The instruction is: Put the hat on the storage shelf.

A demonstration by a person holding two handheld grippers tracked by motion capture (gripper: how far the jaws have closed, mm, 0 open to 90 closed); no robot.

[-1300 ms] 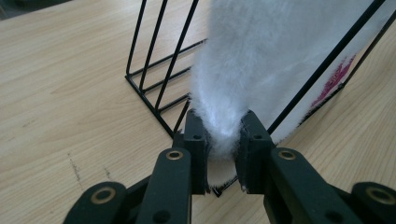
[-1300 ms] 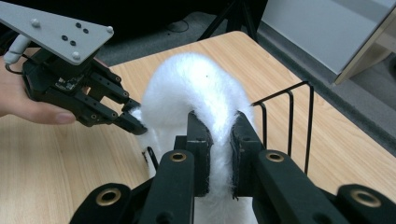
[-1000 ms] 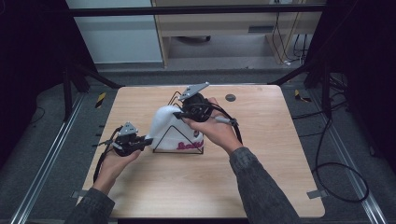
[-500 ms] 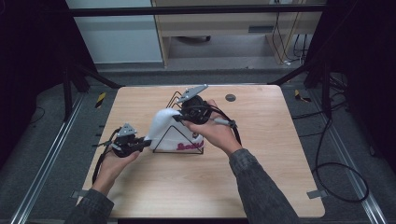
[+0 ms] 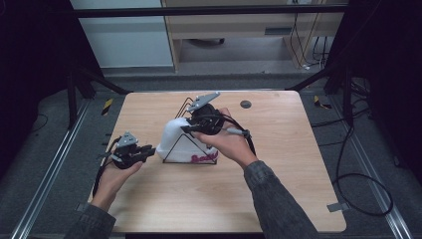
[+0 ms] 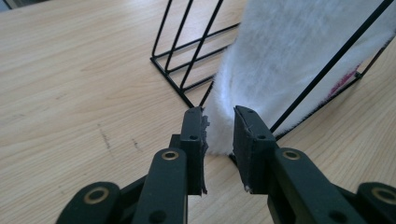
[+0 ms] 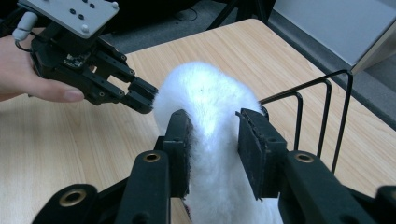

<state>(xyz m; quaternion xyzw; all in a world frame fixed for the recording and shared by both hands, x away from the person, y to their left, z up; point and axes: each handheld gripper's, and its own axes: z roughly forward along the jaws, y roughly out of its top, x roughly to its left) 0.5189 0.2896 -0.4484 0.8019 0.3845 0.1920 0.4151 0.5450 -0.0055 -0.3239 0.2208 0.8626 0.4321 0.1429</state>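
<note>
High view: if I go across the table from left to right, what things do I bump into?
left gripper → fluffy white cloth draped on the black wire rack → right gripper → small dark disc farther back on the table.

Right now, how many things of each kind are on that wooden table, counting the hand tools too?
Grippers: 2, the left gripper and the right gripper.
Black wire racks: 1, the wire rack.
White fluffy cloths: 1, the fluffy cloth draped over the wire rack.
Small dark round discs: 1, the disc near the far edge.
Total: 5
</note>
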